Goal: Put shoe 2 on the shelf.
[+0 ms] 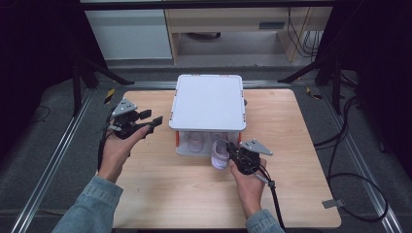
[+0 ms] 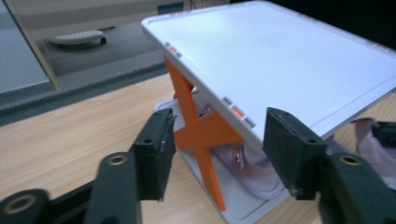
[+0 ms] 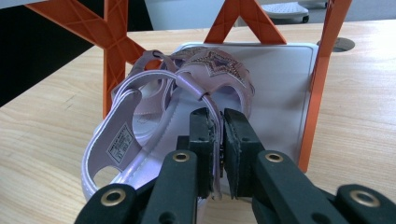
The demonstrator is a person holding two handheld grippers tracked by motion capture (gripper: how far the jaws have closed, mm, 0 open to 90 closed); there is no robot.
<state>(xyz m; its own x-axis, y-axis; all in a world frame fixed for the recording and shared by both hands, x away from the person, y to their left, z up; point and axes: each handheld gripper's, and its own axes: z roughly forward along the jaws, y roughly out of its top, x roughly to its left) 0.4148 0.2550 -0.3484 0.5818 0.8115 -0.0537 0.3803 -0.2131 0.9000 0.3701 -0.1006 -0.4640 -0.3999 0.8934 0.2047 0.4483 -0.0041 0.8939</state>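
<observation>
The right gripper (image 3: 218,140) is pinching the lilac sandal's (image 3: 154,121) heel strap between near-shut jaws at the rack's (image 1: 209,102) lower shelf; the left gripper (image 2: 217,154) is hovering half-open, holding nothing.

The sandal (image 3: 154,126) is pale lilac, its front strap patterned with tiny studs in a star shape (a small white label sits on the insole). The rack (image 1: 209,102) has a white top and orange crossed supports. The tabletop (image 1: 160,189) is light wood-grain; the fingers (image 3: 236,140) are black.
</observation>
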